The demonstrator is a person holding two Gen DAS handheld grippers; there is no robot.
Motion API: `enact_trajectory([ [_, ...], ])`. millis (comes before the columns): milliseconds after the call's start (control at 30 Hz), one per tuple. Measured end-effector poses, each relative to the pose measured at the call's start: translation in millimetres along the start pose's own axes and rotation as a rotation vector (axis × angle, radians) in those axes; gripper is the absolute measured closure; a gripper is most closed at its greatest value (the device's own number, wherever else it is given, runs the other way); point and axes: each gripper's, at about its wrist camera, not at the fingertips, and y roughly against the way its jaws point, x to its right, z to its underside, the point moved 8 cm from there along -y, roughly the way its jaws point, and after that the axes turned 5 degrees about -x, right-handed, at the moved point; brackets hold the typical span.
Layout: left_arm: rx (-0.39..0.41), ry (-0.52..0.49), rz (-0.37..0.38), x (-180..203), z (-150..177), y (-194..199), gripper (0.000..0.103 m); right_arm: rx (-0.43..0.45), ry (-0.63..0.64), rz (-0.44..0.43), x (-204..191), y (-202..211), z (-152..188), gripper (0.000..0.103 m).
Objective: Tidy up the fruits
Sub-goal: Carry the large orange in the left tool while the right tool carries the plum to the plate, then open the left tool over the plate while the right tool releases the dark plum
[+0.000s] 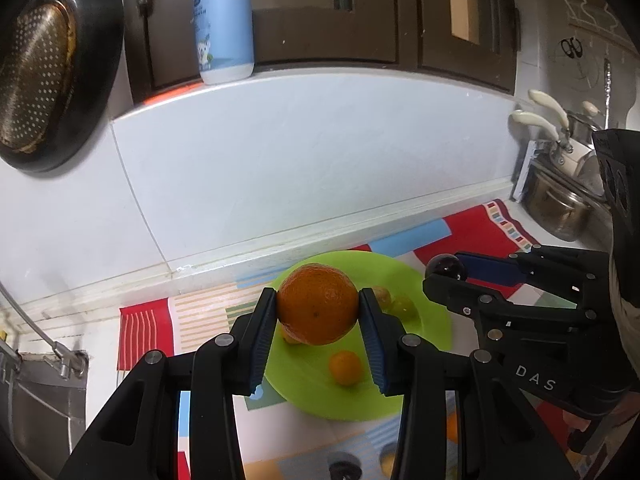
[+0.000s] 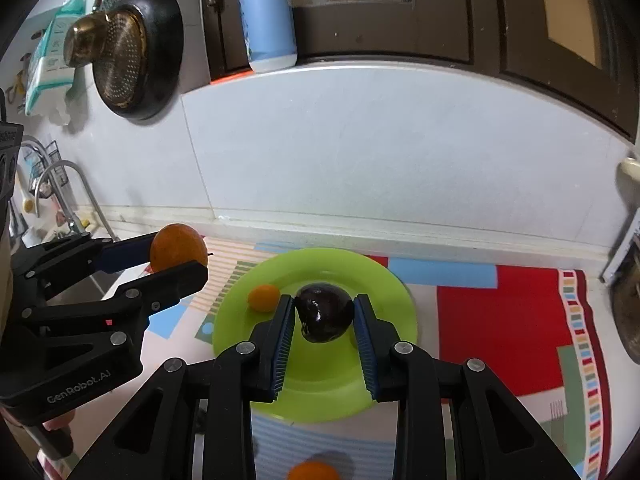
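Note:
My left gripper (image 1: 318,304) is shut on a large orange (image 1: 317,305), held in the air above the green plate (image 1: 432,320). On that plate lie a small orange fruit (image 1: 345,367) and two small greenish fruits (image 1: 403,307). My right gripper (image 2: 324,314) is shut on a dark purple plum (image 2: 325,313), also above the green plate (image 2: 384,280), where the small orange fruit (image 2: 264,297) lies to its left. Each gripper shows in the other's view: the right gripper (image 1: 448,274) with its plum (image 1: 446,266), the left gripper (image 2: 180,258) with its orange (image 2: 178,251).
A colourful patterned mat (image 2: 500,320) covers the counter under the plate. Another orange fruit (image 2: 312,471) lies on the mat near me. A white tiled wall (image 1: 280,160) stands behind, with a blue bottle (image 1: 224,20) on its ledge, a hanging pan (image 1: 52,76), pots (image 1: 560,208) right, a sink (image 2: 60,216) left.

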Motion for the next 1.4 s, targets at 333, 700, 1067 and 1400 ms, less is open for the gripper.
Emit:
enact_trajectory([
  [333, -0.062, 0.002, 0.016, -13.4, 2.2, -50.2, 0.062, -0.055, 0.010, -0.022, 4.9, -48.6, -11.5, 0.072],
  [700, -0.117, 0.009, 0.036, -20.8, 6.2, -90.5, 0.062, -0.099, 0.017, -0.024, 13.6, -89.7, -15.7, 0.072],
  [1067, -0.125, 0.002, 0.047, -18.9, 7.5, -104.8, 0.062, -0.118, -0.004, -0.036, 22.0, -107.1, -11.8, 0.072],
  [1400, -0.067, 0.015, -0.003, -24.1, 1.8, -78.5, 0.051, -0.094, -0.020, -0.021, 21.6, -92.6, -11.1, 0.068],
])
